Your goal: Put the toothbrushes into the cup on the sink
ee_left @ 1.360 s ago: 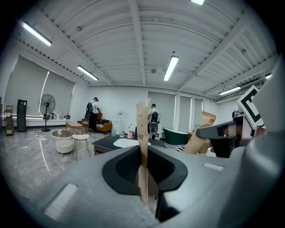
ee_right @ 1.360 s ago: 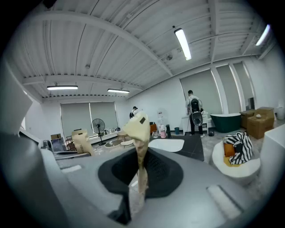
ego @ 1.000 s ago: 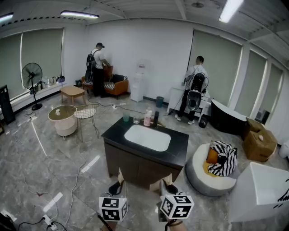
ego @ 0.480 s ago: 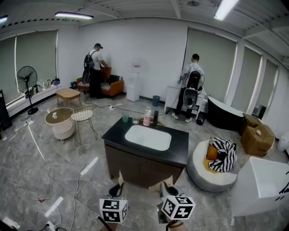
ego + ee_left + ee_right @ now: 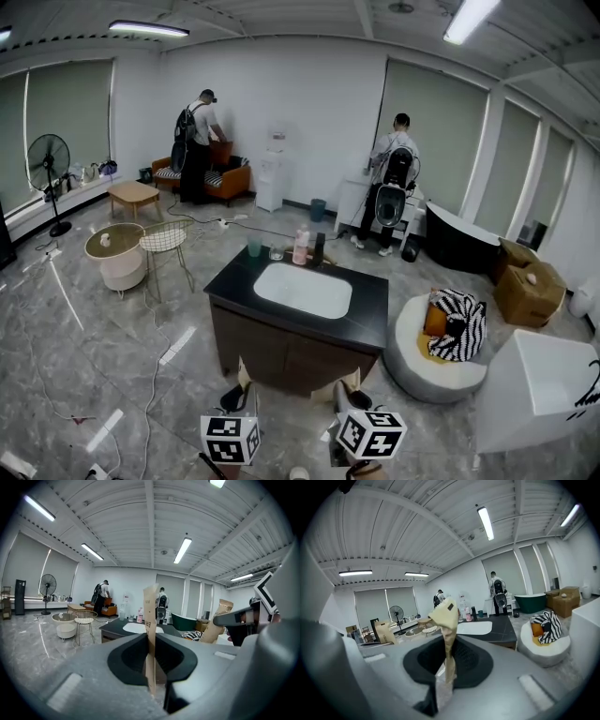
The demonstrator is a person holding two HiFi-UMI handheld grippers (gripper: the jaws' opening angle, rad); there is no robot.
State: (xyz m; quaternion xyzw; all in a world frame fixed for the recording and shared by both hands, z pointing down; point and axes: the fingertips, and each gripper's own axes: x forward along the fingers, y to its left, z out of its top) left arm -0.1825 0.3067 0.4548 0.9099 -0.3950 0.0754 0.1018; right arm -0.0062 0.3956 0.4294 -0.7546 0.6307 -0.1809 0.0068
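A black sink cabinet point(image 5: 370, 305) with a white basin point(image 5: 302, 289) stands mid-room ahead of me. At its back edge are a pale green cup point(image 5: 253, 247), a small glass point(image 5: 275, 252), a pink bottle point(image 5: 301, 247) and a dark bottle point(image 5: 319, 247). My left gripper point(image 5: 242, 382) is shut on a toothbrush in a brown paper packet point(image 5: 151, 630), which stands upright between the jaws. My right gripper point(image 5: 345, 389) is shut on a second paper-wrapped toothbrush point(image 5: 447, 620), its top crumpled. Both grippers hang in front of the cabinet, well short of it.
A grey pouf with a striped cushion point(image 5: 441, 352) sits right of the cabinet, and a white box point(image 5: 539, 394) is nearer me on the right. A wire stool point(image 5: 164, 239), a round table point(image 5: 112, 248) and floor cables lie left. Two people point(image 5: 199, 141) point(image 5: 394, 178) work at the far wall.
The whole view has drifted a little towards the sink cabinet. Both grippers sit slightly lower in the head view, each still holding its packet.
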